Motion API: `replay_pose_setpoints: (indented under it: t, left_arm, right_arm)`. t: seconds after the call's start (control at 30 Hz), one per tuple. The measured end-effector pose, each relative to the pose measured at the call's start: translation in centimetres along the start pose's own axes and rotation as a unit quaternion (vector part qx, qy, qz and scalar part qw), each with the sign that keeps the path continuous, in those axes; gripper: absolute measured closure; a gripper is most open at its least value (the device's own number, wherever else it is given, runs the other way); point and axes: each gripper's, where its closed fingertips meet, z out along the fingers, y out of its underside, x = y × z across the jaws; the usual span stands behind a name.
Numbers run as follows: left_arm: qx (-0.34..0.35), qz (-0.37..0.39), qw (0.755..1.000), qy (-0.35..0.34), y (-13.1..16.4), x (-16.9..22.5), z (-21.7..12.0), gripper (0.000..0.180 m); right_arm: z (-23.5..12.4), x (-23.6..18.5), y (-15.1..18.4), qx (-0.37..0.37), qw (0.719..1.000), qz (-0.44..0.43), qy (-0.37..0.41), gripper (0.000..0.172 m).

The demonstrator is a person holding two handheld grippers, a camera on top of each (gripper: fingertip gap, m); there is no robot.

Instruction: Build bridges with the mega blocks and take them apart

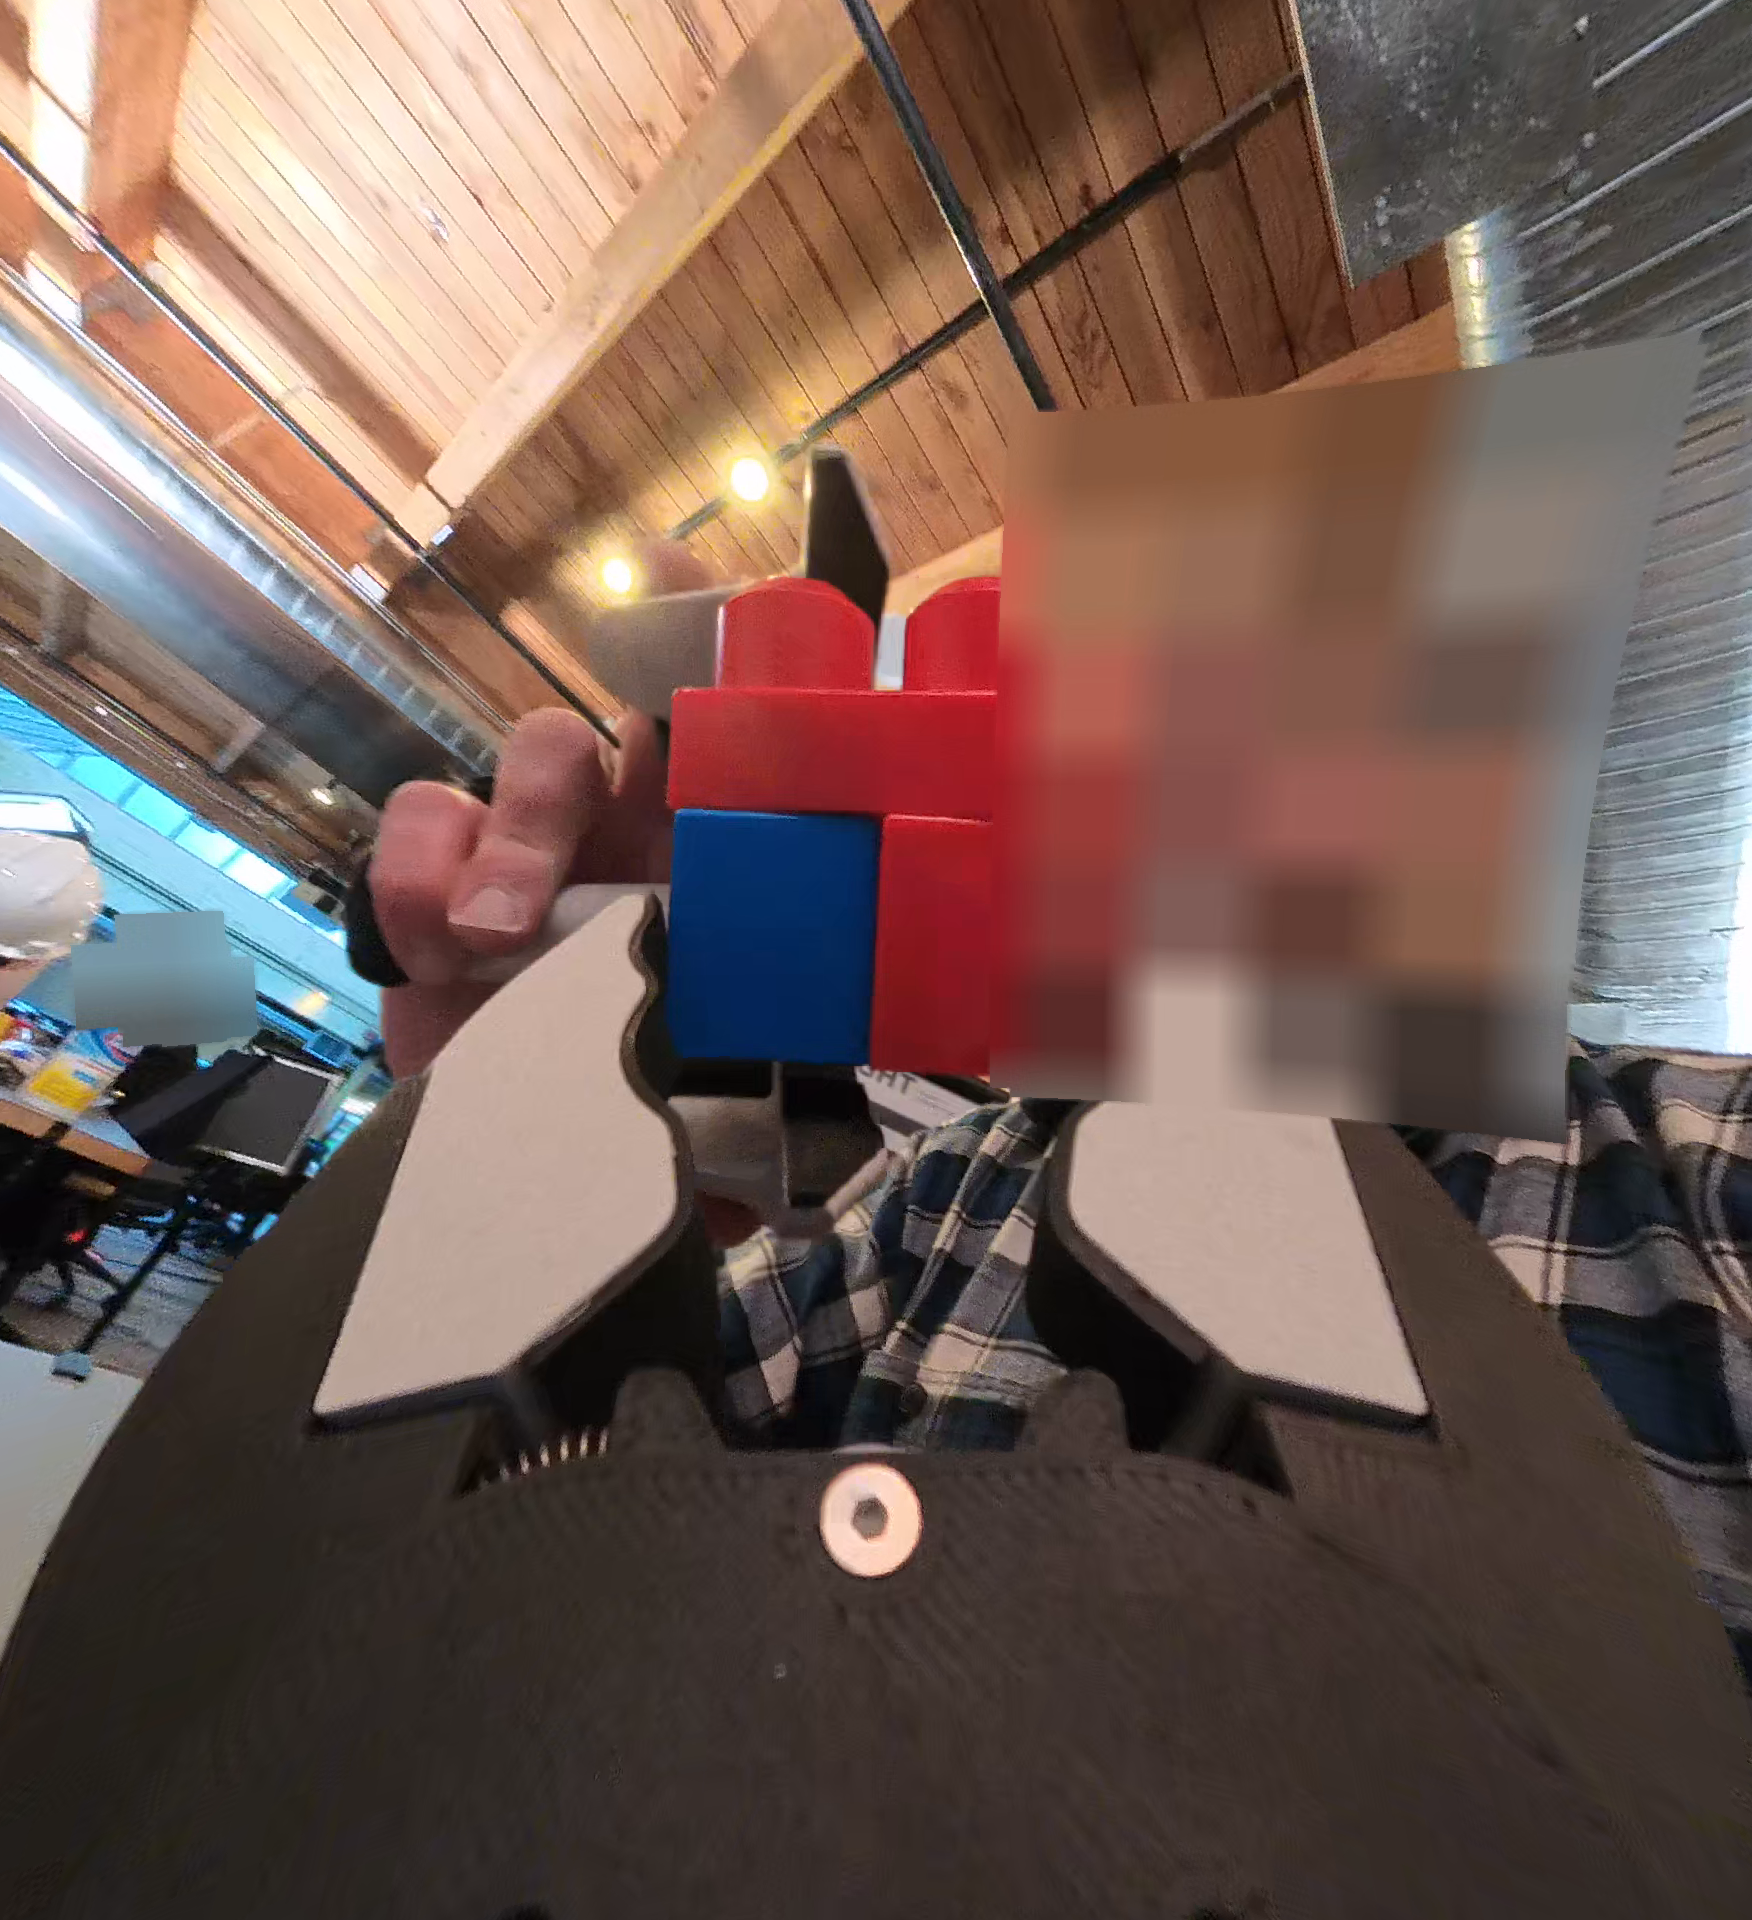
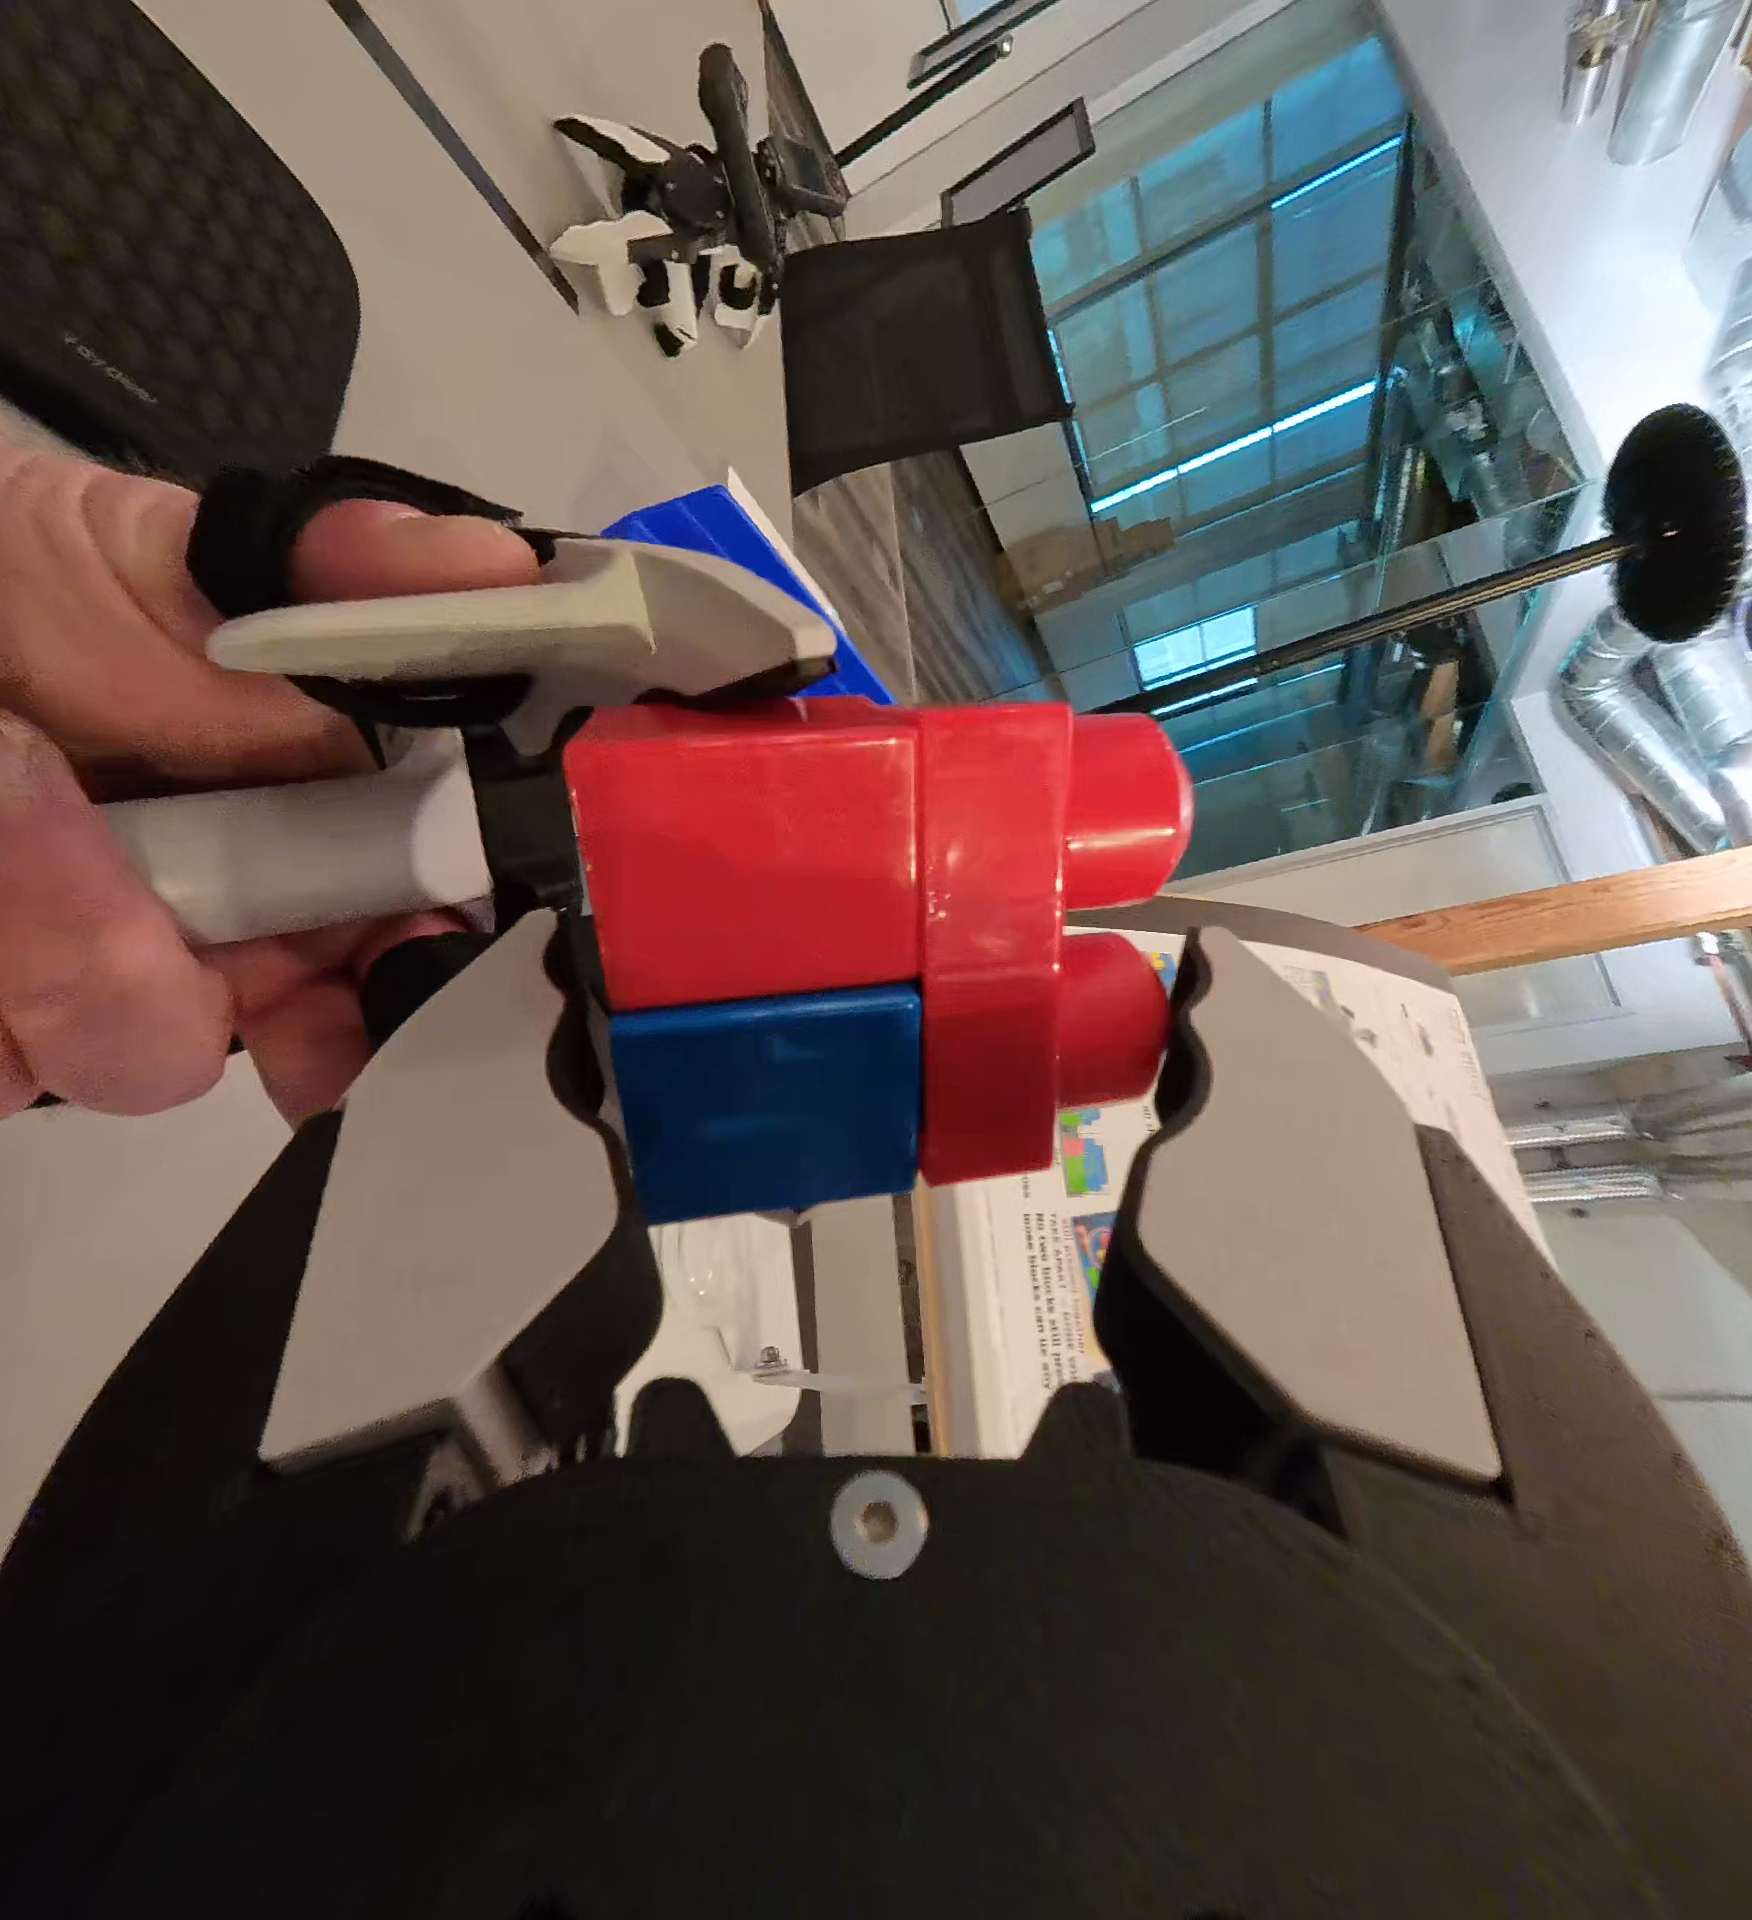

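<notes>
- White tabletop (image 2: 498,343) behind everything, with a black mesh chair back (image 2: 103,208) and a printed paper sheet (image 2: 1371,1039) near it.
- Black right gripper with grey finger plates (image 2: 882,1039), set lengthwise over the stack of plastic mega blocks (image 2: 747,862): one pad (image 2: 581,1039) against the base of the blue block, the other against the tip of a red stud.
- Left gripper (image 1: 851,987), in a person's hand (image 2: 41,779), clamped across the same stack from the side: near pad (image 1: 648,966) pressed on the blue block, far finger lost behind a blur there but seen from the right wrist lying on the plain red block.
- Stack itself held up in the air between both tools, clear of the table.
- Red two-stud top block (image 2: 991,935) spanning both lower blocks.
- Plain red block (image 2: 747,852) and blue block (image 2: 768,1101) side by side, touching, under it.
- A further blue plastic piece (image 2: 737,530) partly visible behind the left gripper's finger.
</notes>
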Motion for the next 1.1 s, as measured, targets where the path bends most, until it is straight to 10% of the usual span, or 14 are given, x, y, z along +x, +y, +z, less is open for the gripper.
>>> replay_pose_setpoints:
  t: [0.73, 1.1]
  left_arm:
    - [-0.002, 0.0, 1.0, 0.029, 0.1, 0.6, -0.9, 0.107]
    - [-0.12, -0.021, 0.988, 0.094, 3.4, 2.0, -0.7, 0.106]
  right_arm:
    - [-1.0, -0.4, 0.3, 0.027, 0.988, 0.114, -0.103, 0.064]
    - [-4.3, -1.6, -2.1, 0.249, 0.778, 0.463, -0.344, 0.105]
